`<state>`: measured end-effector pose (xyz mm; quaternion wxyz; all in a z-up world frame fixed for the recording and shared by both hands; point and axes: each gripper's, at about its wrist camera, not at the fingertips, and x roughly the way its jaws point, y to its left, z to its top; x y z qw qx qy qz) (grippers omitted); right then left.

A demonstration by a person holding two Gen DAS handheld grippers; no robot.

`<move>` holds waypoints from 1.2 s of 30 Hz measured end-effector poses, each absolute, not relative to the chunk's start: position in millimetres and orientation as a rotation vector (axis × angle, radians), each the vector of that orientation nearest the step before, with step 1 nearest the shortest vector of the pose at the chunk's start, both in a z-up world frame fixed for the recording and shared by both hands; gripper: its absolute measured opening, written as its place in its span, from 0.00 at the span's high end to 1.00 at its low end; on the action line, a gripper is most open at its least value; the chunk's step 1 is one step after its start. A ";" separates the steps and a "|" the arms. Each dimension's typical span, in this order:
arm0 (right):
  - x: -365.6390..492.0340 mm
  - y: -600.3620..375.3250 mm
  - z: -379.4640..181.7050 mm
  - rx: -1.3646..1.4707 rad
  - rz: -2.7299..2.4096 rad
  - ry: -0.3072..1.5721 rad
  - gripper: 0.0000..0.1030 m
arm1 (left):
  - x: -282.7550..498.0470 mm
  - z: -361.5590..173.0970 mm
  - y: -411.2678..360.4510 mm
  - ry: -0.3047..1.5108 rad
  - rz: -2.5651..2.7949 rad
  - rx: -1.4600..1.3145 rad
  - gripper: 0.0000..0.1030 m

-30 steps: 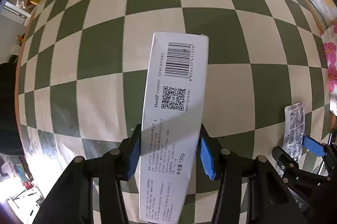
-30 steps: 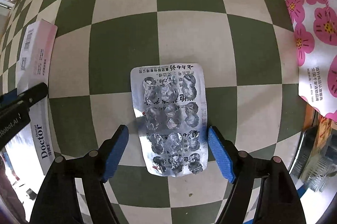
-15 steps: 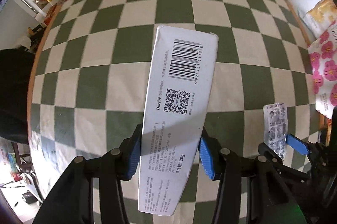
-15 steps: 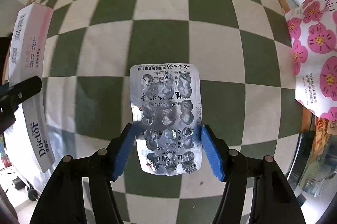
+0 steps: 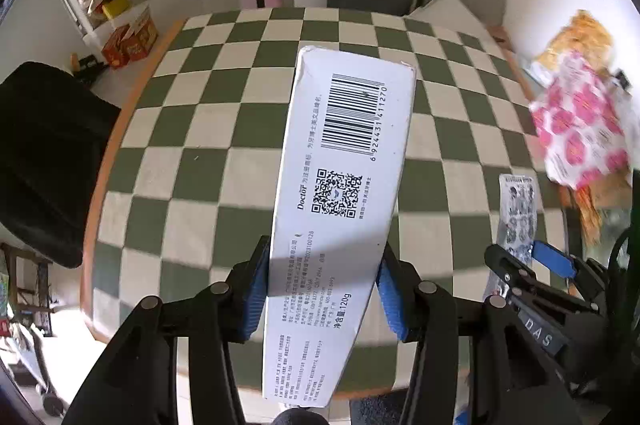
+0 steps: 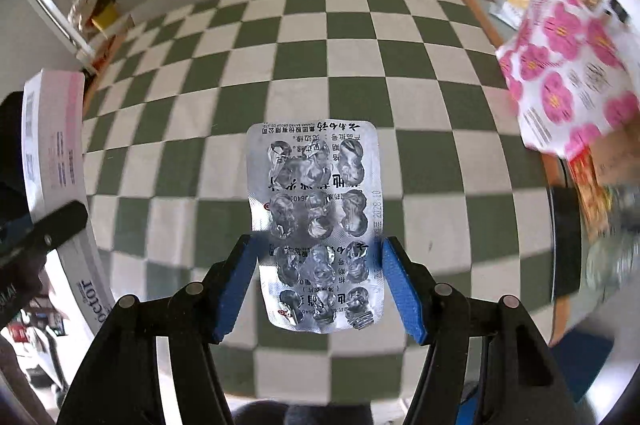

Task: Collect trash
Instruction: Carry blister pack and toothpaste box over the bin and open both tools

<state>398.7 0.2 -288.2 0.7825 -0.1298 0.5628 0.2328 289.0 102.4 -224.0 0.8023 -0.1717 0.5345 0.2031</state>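
Currently, left gripper (image 5: 322, 289): jaws pinching toothpaste box (image 5: 340, 193)
Right gripper (image 6: 318, 285): jaws pinching blister pack (image 6: 316, 221), above checkered table (image 6: 440, 145)

On the white carton (image 5: 340, 209) your left gripper (image 5: 322, 289) holds, you can read "Doctor" beside a QR code, a barcode numbered 6924431411270 at the far end, and "120g" near the pads. In the right wrist view its side reads "octor". The gripper body at the right of the left wrist view says "DAS". The blister sheet (image 6: 318, 225) bears Chinese print, too warped to read.
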 end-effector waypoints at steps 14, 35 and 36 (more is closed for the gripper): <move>159.7 -92.5 -313.3 -0.089 0.464 1.362 0.36 | 81.2 -301.3 75.6 1.333 0.285 -0.568 0.56; 122.4 -120.7 -749.0 -0.150 0.501 1.756 0.36 | 58.3 -743.4 73.2 1.698 0.343 -0.865 0.27; 123.7 -116.2 -767.3 -0.151 0.513 1.761 0.35 | 55.3 -752.1 75.5 1.689 0.350 -0.866 0.11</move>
